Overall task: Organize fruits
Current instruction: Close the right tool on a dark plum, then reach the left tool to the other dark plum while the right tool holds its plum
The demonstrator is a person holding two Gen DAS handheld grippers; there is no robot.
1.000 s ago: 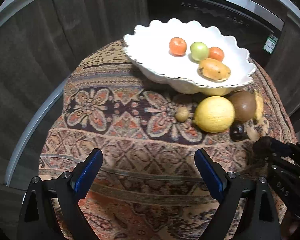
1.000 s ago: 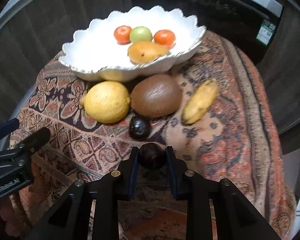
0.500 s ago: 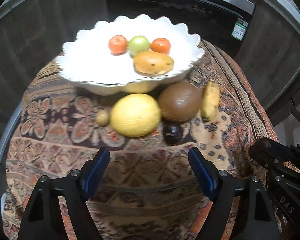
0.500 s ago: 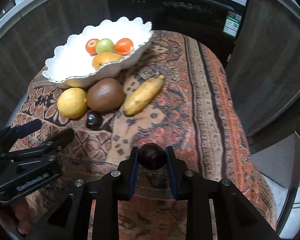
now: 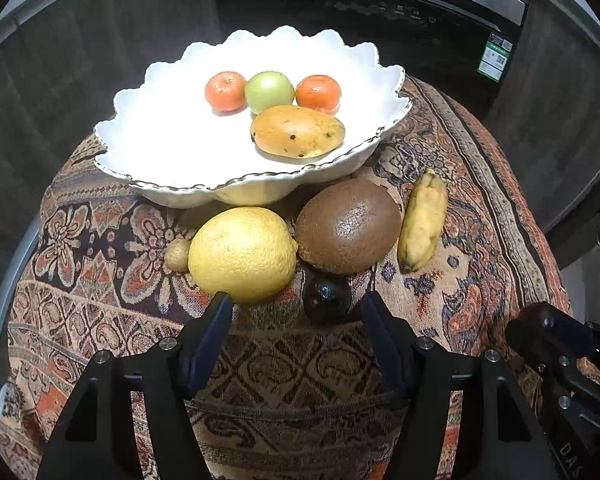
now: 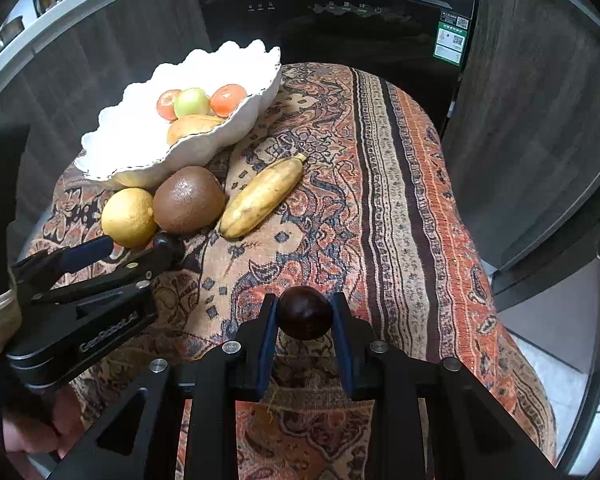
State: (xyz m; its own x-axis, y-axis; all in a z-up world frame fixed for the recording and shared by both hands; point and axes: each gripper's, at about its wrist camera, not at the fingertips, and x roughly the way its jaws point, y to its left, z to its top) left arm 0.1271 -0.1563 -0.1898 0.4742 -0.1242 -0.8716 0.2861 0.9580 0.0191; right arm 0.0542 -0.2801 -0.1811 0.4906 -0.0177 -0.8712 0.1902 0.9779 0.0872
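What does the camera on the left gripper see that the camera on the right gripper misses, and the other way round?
Only the left wrist view shows the small tan fruit tucked beside the lemon, and the dark plum on the cloth sitting ahead of the left gripper, whose jaws are closing with nothing gripped.

Only the right wrist view shows the right gripper clamped on a second dark plum.

Both show the white bowl holding two tangerines, a green apple and a mango, plus the lemon, brown kiwi and banana.
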